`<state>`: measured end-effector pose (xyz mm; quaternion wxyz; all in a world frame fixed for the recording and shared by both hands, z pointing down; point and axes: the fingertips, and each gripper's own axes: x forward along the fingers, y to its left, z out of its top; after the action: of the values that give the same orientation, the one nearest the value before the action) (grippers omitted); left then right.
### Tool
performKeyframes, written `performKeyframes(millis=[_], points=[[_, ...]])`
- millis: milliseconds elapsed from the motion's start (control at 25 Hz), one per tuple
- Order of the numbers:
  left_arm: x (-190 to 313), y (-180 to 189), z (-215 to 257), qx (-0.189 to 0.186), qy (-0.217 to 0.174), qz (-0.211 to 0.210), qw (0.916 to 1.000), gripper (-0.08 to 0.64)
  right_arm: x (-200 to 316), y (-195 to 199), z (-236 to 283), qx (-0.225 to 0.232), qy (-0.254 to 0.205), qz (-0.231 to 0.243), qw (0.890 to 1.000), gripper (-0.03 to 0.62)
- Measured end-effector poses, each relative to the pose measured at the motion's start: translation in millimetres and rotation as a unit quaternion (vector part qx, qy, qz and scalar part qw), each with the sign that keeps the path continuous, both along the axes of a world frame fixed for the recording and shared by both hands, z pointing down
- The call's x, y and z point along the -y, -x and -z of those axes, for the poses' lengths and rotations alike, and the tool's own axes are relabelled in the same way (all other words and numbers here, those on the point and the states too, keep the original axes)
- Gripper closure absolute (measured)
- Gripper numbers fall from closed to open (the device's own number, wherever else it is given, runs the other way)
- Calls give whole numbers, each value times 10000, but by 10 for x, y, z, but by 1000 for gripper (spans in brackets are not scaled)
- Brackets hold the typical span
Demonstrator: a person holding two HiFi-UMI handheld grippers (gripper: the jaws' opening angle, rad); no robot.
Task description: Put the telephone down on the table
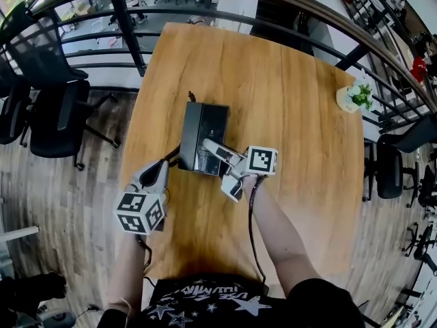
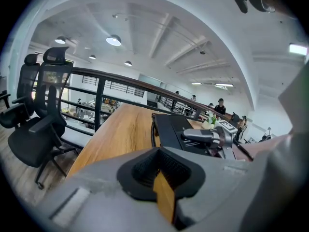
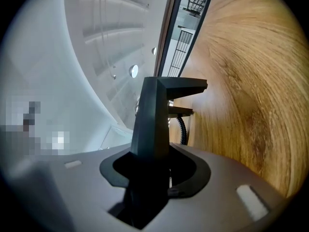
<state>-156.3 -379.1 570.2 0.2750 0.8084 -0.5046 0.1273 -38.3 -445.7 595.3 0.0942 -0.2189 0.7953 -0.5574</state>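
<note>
The black telephone [image 1: 203, 132] hangs low over the middle of the wooden table [image 1: 293, 115], lengthwise away from me. My right gripper [image 1: 213, 152] is shut on its near right edge. In the right gripper view the telephone [image 3: 152, 115] stands edge-on between the jaws, its feet turned toward the table, with a small gap showing there. Its coiled cord [image 1: 174, 154] trails off the near left corner. My left gripper [image 1: 156, 173] sits by the table's left edge near that cord, shut and holding nothing. In the left gripper view the telephone [image 2: 174, 129] lies ahead with the right gripper [image 2: 212, 137] on it.
A small plant in a white pot [image 1: 354, 98] stands at the table's far right edge. Black office chairs [image 1: 54, 115] stand on the floor to the left. A dark metal railing [image 1: 130, 26] curves round the far side of the table.
</note>
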Motion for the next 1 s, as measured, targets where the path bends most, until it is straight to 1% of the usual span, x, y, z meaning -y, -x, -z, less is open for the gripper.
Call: performKeyframes(millis=[280, 440, 600, 640, 800, 880, 1000], points=[[-7, 10, -55, 1, 74, 21, 10000, 558, 31, 12, -25, 129, 29, -9, 9999, 431], [-13, 8, -71, 5, 111, 25, 9999, 558, 30, 19, -19, 30, -106, 19, 9999, 430], [-35, -17, -89, 3, 133, 11, 9999, 558, 41, -23, -15, 19, -191, -92, 9998, 428], [-41, -27, -91, -2, 137, 5, 9999, 558, 38, -23, -16, 0, -187, -128, 9997, 428], [-57, -70, -70, -23, 120, -23, 9999, 558, -9, 16, -62, -166, 71, -296, 9994, 428], [-63, -75, -55, -28, 105, -24, 9999, 558, -21, 46, -64, -192, 63, -351, 9992, 428], [-68, -62, -36, -26, 105, -16, 9999, 558, -28, 102, -29, -161, -83, -352, 9992, 426]])
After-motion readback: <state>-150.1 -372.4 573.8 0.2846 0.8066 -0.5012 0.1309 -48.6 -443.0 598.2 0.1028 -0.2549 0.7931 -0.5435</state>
